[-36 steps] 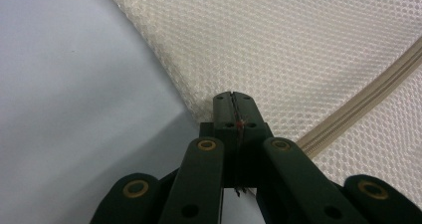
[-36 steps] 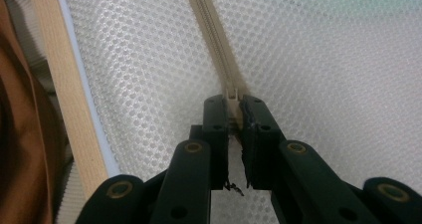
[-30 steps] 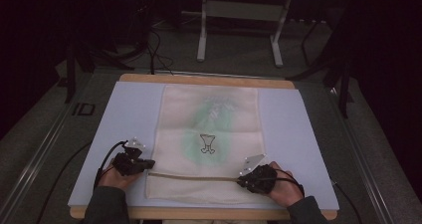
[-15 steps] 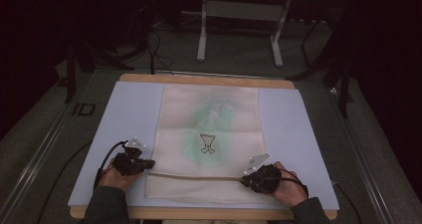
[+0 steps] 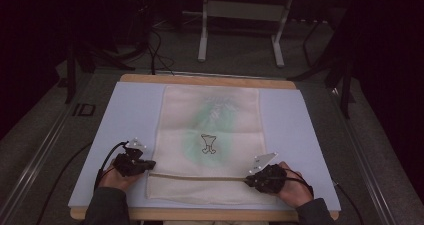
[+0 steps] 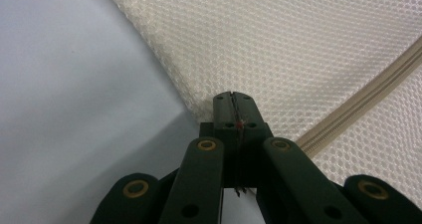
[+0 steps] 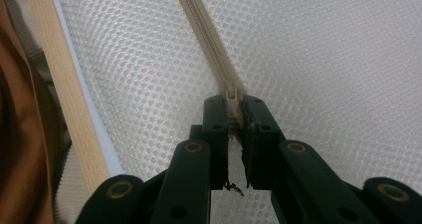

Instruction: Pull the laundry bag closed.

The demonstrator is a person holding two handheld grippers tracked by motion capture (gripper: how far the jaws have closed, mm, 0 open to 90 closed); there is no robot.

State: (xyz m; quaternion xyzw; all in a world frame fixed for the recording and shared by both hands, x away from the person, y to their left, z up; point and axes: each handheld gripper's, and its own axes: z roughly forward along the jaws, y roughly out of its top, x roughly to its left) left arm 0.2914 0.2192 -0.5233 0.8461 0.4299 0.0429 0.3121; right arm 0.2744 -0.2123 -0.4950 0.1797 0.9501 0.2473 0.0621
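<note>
A cream mesh bag (image 5: 210, 120) with a green garment inside lies flat on the pale blue mat (image 5: 132, 110). A beige zipper (image 5: 200, 176) runs across its near end. My left gripper (image 5: 150, 165) is shut on the bag's left edge by the zipper's end; in the left gripper view the jaws (image 6: 232, 97) meet on the mesh (image 6: 278, 45), with the zipper (image 6: 358, 99) to their right. My right gripper (image 5: 248, 181) is shut on the zipper pull (image 7: 232, 95), and the zipper tape (image 7: 204, 30) runs away from the jaws.
The wooden table edge (image 5: 200, 215) lies just behind both hands and shows beside the mat (image 7: 64, 84). A metal stand (image 5: 240, 10) and cables (image 5: 155, 50) are on the floor beyond the table. Bare mat flanks the bag on either side.
My right gripper has edged slightly to the right along the zipper line. The left gripper and the bag have kept still.
</note>
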